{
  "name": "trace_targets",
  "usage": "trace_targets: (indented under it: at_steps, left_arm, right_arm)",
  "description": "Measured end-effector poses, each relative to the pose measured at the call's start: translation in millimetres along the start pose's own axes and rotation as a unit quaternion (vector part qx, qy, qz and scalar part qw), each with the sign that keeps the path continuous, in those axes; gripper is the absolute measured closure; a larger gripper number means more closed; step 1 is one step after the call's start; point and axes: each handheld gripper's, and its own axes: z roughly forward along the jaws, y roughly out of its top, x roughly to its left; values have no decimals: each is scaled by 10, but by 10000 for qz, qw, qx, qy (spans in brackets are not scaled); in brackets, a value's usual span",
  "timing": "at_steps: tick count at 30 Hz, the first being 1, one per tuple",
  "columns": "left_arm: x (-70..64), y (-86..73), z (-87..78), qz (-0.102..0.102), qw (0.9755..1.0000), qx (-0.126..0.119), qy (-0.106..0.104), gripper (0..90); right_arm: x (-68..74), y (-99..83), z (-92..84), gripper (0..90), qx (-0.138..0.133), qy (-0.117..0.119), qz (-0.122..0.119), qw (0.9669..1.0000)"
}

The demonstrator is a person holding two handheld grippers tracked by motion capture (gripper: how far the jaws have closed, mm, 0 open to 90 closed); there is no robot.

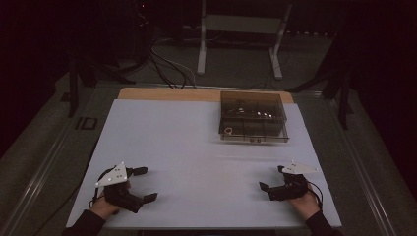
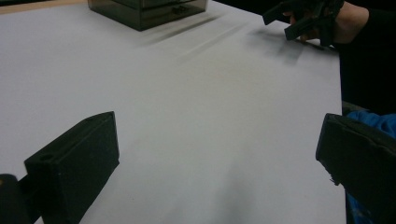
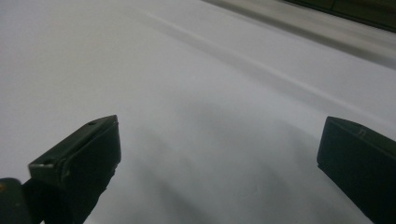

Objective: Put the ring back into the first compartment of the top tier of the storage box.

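So here's where I'm at: my left hand-held gripper and right hand-held gripper are both parked at the near edge of the bench, jaws spread wide, nothing held in either. In each gripper view the 2 black jaws stand far apart with bare white surface between them.

The thing I'm working with is the box, a smoky see-through case that looks like hard plastic, boxy with crisp square corners. Using the box as my landmark: the right hand-held gripper is well in front of it and a touch to the right, the left hand-held gripper is in front and way off to the left. It sits at the far side of the white top, just before the strip of wood.

My guess on handling: stiff, fairly light, and slick on those glossy walls, so I'd expect it to slide on the smooth sheet rather than stay put. There seem to be small pale bits inside, too small to make out. I'd grab it across an upper edge, or steady 1 side while working the front, where I think I see little knobs.
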Motion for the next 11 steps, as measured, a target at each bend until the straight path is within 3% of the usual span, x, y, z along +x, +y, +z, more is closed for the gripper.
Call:
trace_targets:
  at_steps: [11]
  left_arm:
    - [-3,-1,2,-26,10000,8,-37,11]
  right_arm:
    - [-3,-7,-1,0,53,-19,-50,10000]
